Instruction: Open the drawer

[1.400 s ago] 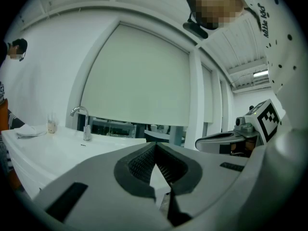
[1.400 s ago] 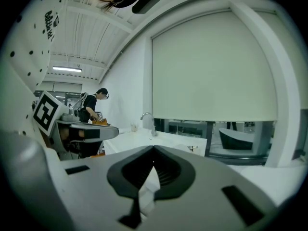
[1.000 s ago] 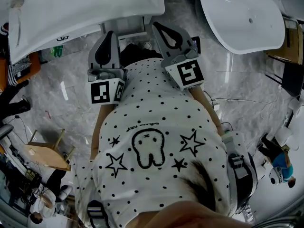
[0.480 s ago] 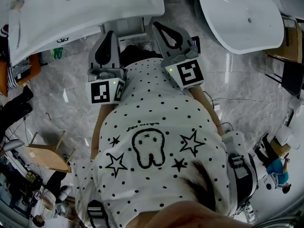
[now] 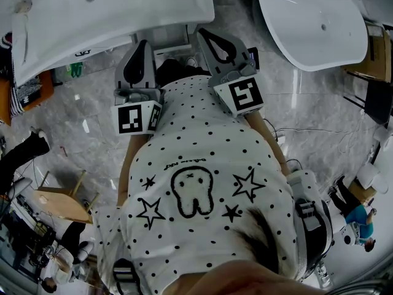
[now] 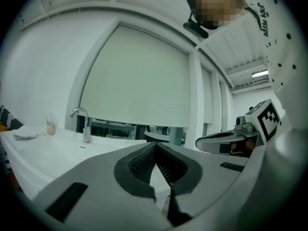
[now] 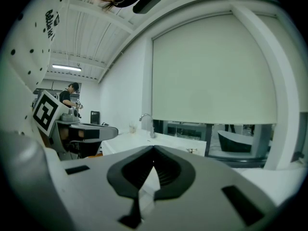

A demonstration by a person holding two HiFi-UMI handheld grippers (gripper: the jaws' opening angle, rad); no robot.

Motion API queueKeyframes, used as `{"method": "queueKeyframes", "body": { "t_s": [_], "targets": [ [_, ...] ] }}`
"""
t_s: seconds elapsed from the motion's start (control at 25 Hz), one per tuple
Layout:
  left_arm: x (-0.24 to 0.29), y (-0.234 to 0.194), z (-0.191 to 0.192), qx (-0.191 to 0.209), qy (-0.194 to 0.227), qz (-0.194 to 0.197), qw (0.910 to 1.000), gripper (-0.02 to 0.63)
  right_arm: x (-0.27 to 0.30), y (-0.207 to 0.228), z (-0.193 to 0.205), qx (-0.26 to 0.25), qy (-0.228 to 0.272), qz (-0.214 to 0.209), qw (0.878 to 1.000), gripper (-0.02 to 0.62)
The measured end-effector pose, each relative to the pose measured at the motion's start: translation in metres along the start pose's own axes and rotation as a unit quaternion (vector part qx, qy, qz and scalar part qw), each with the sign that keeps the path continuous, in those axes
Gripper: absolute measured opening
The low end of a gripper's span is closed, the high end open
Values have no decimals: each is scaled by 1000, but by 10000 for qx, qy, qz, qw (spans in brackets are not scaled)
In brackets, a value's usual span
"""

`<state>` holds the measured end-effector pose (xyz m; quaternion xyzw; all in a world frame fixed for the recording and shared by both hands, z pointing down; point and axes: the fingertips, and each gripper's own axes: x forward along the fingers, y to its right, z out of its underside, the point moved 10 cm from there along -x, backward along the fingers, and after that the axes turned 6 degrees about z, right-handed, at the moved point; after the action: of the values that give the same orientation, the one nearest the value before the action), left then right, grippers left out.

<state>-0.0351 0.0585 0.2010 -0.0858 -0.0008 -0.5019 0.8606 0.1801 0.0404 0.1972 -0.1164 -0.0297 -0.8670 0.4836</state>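
Note:
In the head view both grippers are held level in front of the person's dotted shirt (image 5: 196, 165). They point toward a white washbasin counter (image 5: 92, 23). My left gripper (image 5: 142, 42) is shut with nothing in it; in its own view the tips (image 6: 154, 144) meet. My right gripper (image 5: 202, 32) is also shut and empty, its tips (image 7: 153, 148) touching. A white cabinet part (image 5: 169, 37) shows between the two grippers under the counter's edge; I cannot make out a drawer front or handle. Each gripper sees the other at its side: the right gripper (image 6: 226, 141), the left gripper (image 7: 86, 131).
A chrome tap (image 6: 85, 125) stands on the counter below a large blind-covered window (image 6: 139, 76). A white bathtub (image 5: 313, 17) lies at the upper right on the marble floor (image 5: 80, 128). A wooden stool (image 5: 58, 198) and other people stand at the left and right edges.
Both grippers have stayed where they were. Only the people at the left and right edges of the head view have shifted.

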Motion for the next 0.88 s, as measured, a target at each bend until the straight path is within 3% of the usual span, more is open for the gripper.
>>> {"method": "queueKeyframes", "body": {
  "t_s": [0.88],
  "targets": [
    [0,-1,-2,11,7,-42,10000,3,-1,-1,-2,8,-64,52,10000,14]
  ]
}}
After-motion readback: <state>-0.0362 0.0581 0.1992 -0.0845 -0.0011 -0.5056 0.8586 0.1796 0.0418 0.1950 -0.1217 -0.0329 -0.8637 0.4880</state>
